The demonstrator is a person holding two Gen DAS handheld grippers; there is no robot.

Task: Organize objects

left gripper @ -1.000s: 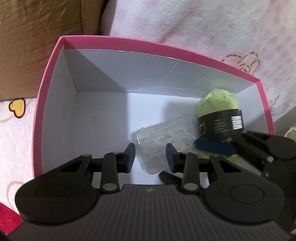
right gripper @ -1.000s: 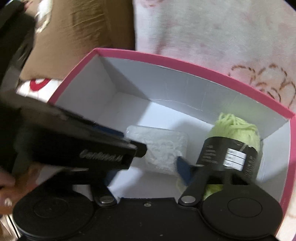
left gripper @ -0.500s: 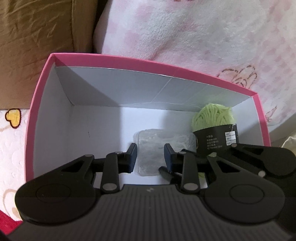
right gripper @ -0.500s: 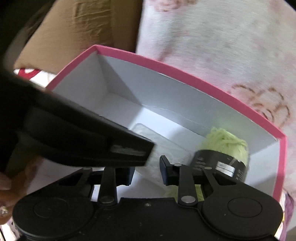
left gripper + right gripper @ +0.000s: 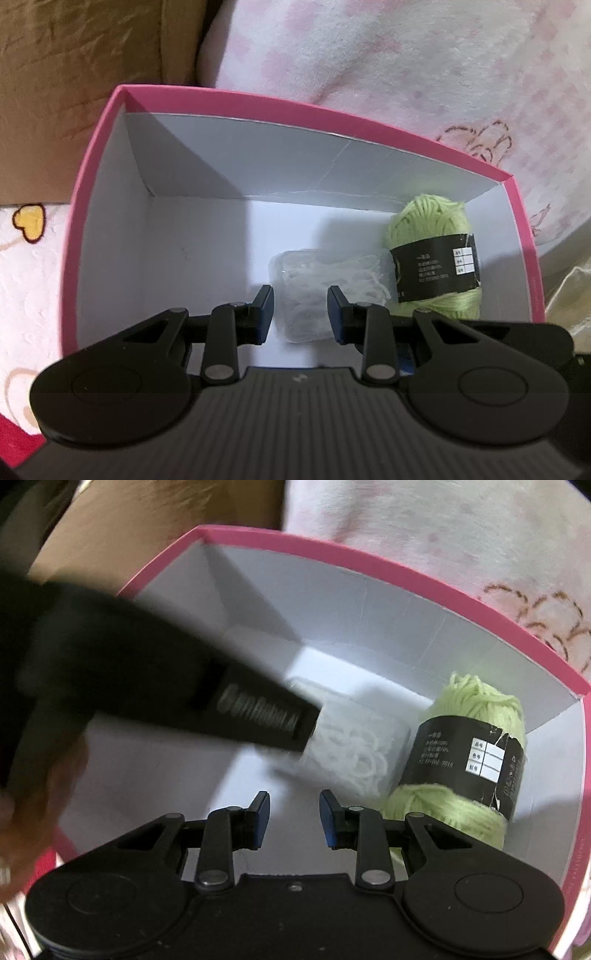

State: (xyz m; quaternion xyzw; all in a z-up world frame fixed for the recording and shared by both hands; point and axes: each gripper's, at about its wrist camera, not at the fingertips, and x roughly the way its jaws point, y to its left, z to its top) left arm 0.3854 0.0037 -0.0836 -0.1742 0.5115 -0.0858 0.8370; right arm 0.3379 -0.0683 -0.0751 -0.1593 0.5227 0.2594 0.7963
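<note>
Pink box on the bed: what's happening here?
A person with a handheld gripper in each hand is packing things into the pink box. A skein of green yarn and a clear plastic case of white pieces already lie on its floor, side by side near the right wall. The left gripper and right gripper hang over the box with nothing between their jaws; the right one's jaws have just been closing.

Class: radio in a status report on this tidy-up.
Left gripper shut, empty. Right gripper jaws just closed, nothing between. Green yarn ball, clear plastic packet inside pink cardboard box. Nothing blocking.
</note>
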